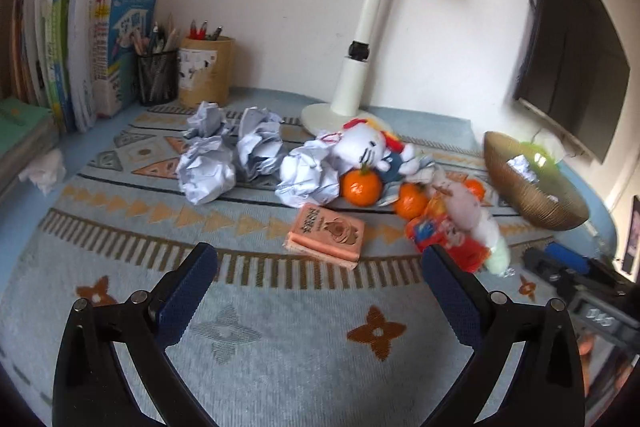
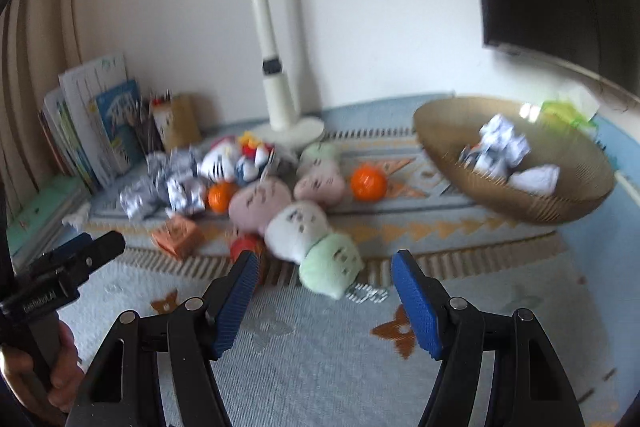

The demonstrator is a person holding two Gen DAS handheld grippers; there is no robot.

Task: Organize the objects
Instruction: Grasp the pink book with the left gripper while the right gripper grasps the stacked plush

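Observation:
My left gripper is open and empty above the patterned mat, just short of a small pink booklet. Beyond it lie several crumpled paper balls, a white plush cat and two oranges. My right gripper is open and empty, right in front of a plush chain in pink, white and green. A third orange lies behind the plush chain. A woven basket at the right holds a crumpled paper ball and a white tissue.
A white desk lamp stands at the back. Books and two pen holders line the back left. A dark monitor hangs over the right side. A red snack packet lies by the plush chain. The other gripper shows at the left edge.

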